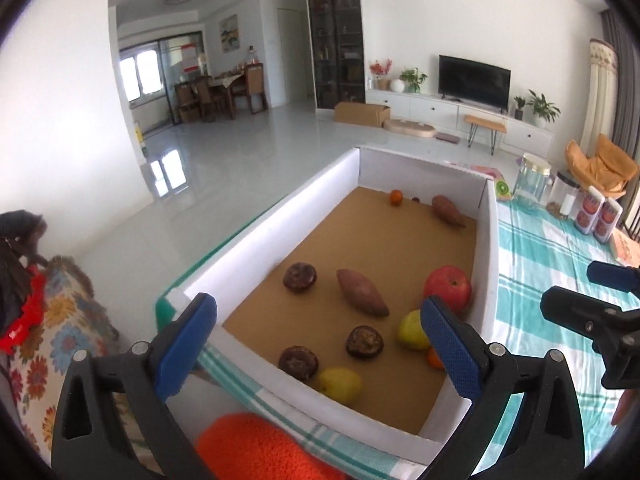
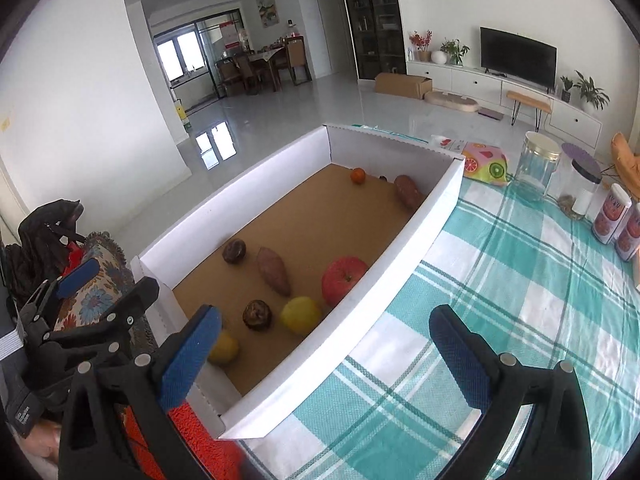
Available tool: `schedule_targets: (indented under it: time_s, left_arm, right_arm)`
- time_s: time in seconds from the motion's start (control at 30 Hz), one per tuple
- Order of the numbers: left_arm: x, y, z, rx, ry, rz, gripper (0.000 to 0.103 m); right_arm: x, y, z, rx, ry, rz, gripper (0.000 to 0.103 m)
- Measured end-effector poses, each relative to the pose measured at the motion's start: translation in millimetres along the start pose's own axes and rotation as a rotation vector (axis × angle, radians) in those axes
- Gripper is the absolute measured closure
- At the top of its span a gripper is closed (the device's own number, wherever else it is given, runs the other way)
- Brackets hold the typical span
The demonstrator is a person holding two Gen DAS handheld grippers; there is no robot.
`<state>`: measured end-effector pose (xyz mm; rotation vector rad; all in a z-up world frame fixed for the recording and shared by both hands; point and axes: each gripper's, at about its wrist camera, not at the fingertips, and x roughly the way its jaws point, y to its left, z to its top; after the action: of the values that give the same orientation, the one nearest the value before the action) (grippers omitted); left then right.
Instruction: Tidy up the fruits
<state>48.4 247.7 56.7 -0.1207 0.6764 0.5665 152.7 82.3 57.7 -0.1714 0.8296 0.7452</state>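
Left claw (image 1: 316,344) spread wide, empty, hovering above the near end of the white box (image 1: 272,236). Right claw (image 2: 324,354) equally wide, nothing between its blue pads, poised over the box's right wall and the green checked cloth (image 2: 500,280) on the desk.

Inside the box, on the brown floor: red apple (image 1: 447,287) against the right wall, sweet potato (image 1: 362,292) just left of it, dark wrinkled fruit (image 1: 300,277) further left. Nearer: yellow fruit (image 1: 412,330) below the apple, second dark fruit (image 1: 364,342), third (image 1: 298,362), second yellow fruit (image 1: 340,384) at the near wall. Small orange (image 1: 434,360) partly hidden behind the left claw's right finger. At the far end, well apart: another orange (image 1: 396,197) and second sweet potato (image 1: 448,210).

Glass jars (image 2: 536,166) on the cloth beyond the box.
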Motion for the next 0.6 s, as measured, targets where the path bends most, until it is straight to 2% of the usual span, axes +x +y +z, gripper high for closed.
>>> schedule_targets:
  time_s: [0.27, 0.6]
  left_arm:
    - [-7, 10, -5, 0.024, 0.068, 0.006, 0.001]
    - [0, 29, -7, -0.009, 0.098, 0.002, 0.001]
  right_arm:
    - [10, 42, -4, -0.088, 0.048, -0.054, 0.000]
    - [15, 54, 3, -0.077, 0.078, -0.120, 0.000]
